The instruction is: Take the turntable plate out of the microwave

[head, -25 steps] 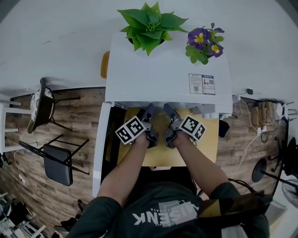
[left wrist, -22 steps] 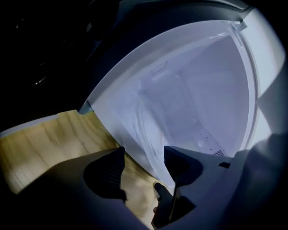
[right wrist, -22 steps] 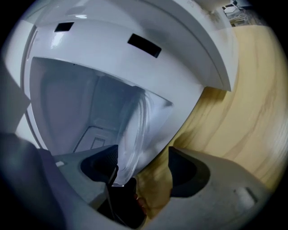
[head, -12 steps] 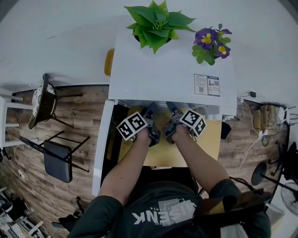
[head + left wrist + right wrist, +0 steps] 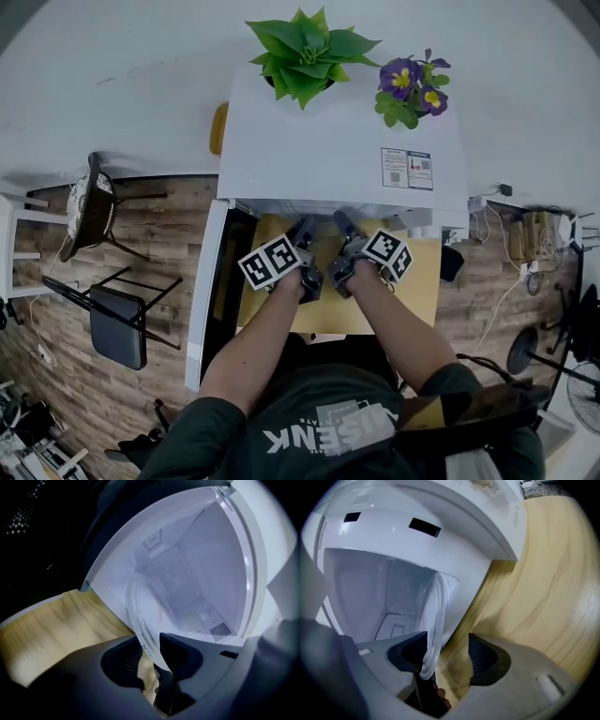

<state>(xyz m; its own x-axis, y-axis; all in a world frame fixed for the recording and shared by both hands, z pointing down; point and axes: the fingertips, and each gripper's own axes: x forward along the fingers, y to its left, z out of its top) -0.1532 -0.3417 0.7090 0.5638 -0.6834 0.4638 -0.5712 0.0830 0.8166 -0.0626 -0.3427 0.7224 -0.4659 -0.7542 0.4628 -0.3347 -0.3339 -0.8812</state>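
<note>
The white microwave (image 5: 337, 141) stands on a wooden table (image 5: 422, 272), its door (image 5: 208, 291) swung open at the left. Both grippers reach into its mouth side by side. The clear glass turntable plate (image 5: 140, 611) is tilted on edge in the cavity. My left gripper (image 5: 149, 651) is closing, and both pads sit against the plate's rim. My right gripper (image 5: 447, 656) is closing too. The plate (image 5: 433, 616) rests against its left jaw, while its right pad (image 5: 480, 660) stands well apart. From above, the left gripper (image 5: 302, 232) and right gripper (image 5: 342, 227) have their tips hidden under the microwave's top.
A green plant (image 5: 305, 47) and a purple flowering plant (image 5: 412, 89) stand on top of the microwave. Two chairs (image 5: 89, 211) (image 5: 112, 323) stand on the wooden floor to the left. Cables and a power strip (image 5: 525, 230) lie at the right.
The head view sways slightly. Both grippers stay in the microwave's mouth with no clear shift.
</note>
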